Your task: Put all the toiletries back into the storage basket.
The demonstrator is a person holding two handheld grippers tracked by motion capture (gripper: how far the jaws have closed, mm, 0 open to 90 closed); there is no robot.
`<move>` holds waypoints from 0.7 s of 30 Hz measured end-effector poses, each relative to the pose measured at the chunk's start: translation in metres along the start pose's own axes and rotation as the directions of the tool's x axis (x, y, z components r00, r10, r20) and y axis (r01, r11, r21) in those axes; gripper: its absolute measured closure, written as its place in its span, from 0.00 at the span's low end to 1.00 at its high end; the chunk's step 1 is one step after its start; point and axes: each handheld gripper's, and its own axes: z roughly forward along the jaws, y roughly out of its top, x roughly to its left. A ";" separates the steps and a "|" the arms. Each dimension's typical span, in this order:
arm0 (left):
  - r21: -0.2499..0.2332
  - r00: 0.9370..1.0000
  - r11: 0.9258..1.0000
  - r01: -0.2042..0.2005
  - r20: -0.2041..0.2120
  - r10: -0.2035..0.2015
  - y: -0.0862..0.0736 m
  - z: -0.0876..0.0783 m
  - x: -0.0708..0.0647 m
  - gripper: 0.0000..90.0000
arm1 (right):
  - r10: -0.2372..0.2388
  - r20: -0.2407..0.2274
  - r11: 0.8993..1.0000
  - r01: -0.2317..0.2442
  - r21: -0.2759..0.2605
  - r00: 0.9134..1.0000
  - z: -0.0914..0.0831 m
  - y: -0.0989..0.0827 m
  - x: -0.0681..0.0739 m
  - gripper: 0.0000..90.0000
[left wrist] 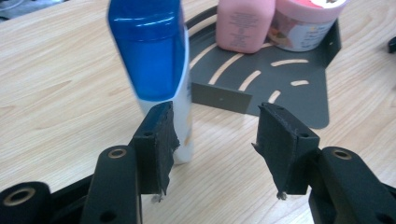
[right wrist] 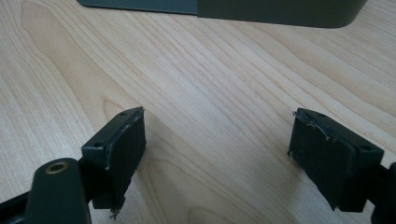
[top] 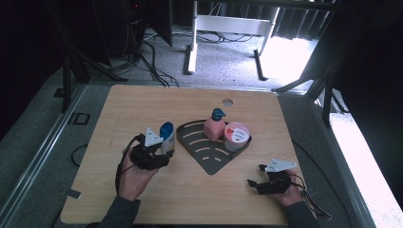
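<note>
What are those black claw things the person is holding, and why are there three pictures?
Those are hand-held grippers, like big tweezers with two black jaws. A person holds the left gripper in one hand and the right gripper in the other. One picture comes from a camera high above the wooden table. The other two come from little cameras riding on each gripper, looking along its jaws. On the table lies a dark tray with slots, holding a pink bottle and a pink-lidded tub. Beside the tray stands a white bottle with a blue cap. The left gripper's jaws are open next to it, and nothing is being squeezed. The right gripper is open over bare wood.
</note>
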 end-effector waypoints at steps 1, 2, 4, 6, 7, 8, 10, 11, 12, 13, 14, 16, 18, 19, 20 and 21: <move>0.002 1.000 1.000 -0.001 -0.005 0.001 0.000 0.000 0.001 0.51 | 0.000 0.000 1.000 0.000 0.000 1.000 0.000 0.000 0.000 0.20; 0.005 1.000 1.000 0.000 -0.012 0.000 0.000 -0.001 0.001 0.51 | 0.000 0.000 1.000 0.000 0.000 1.000 0.000 0.000 0.000 0.20; 0.007 1.000 1.000 0.007 -0.022 -0.007 -0.001 0.000 0.003 0.50 | 0.000 0.000 1.000 0.000 0.000 1.000 0.000 0.000 0.000 0.20; 0.009 1.000 1.000 0.011 -0.028 -0.010 0.000 0.000 0.004 0.49 | 0.000 0.000 1.000 0.000 0.000 1.000 0.000 0.000 0.000 0.20; 0.011 0.999 1.000 0.016 -0.031 -0.016 0.000 0.002 0.006 0.49 | -0.001 0.000 1.000 0.001 0.000 1.000 0.000 0.000 0.000 0.20; 0.014 0.999 1.000 0.019 -0.034 -0.018 0.000 0.002 0.006 0.48 | 0.000 0.000 1.000 0.000 0.000 1.000 0.000 0.000 0.000 0.20; 0.017 0.999 1.000 0.024 -0.041 -0.023 0.001 0.004 0.008 0.47 | 0.000 0.000 1.000 0.000 0.000 1.000 0.000 0.000 0.000 0.20; 0.021 0.999 0.999 0.026 -0.042 -0.025 0.001 0.005 0.009 0.47 | -0.001 0.000 1.000 0.001 0.000 1.000 0.000 0.000 0.000 0.20; 0.025 0.999 0.999 0.027 -0.045 -0.026 0.001 0.006 0.010 0.46 | -0.001 0.000 1.000 0.001 0.000 1.000 0.000 0.000 0.000 0.20; 0.027 0.999 0.999 0.028 -0.047 -0.027 0.002 0.008 0.011 0.46 | 0.000 0.000 1.000 0.000 0.001 1.000 0.000 0.000 0.000 0.20; 0.028 0.998 0.999 0.031 -0.048 -0.030 0.002 0.009 0.011 0.46 | 0.000 0.000 1.000 0.000 0.000 1.000 0.000 0.000 0.000 0.20; 0.036 0.998 0.999 0.031 -0.055 -0.029 0.002 0.013 0.013 0.46 | 0.000 0.000 1.000 0.000 0.001 1.000 0.000 0.000 0.000 0.20; 0.050 0.998 0.998 0.030 -0.059 -0.027 0.002 0.017 0.016 0.47 | -0.001 0.000 1.000 0.001 0.000 1.000 0.000 0.000 0.000 0.20; 0.059 0.998 0.998 0.028 -0.062 -0.025 0.002 0.018 0.017 0.48 | -0.001 0.000 1.000 0.001 0.000 1.000 0.000 0.000 0.000 0.20; 0.064 0.998 0.998 0.028 -0.065 -0.024 0.002 0.019 0.018 0.49 | -0.001 0.000 1.000 0.001 0.000 1.000 0.000 0.000 0.000 0.20; 0.066 0.998 0.997 0.029 -0.066 -0.025 0.002 0.020 0.019 0.50 | -0.001 0.000 1.000 0.001 0.000 1.000 0.000 0.000 0.000 0.20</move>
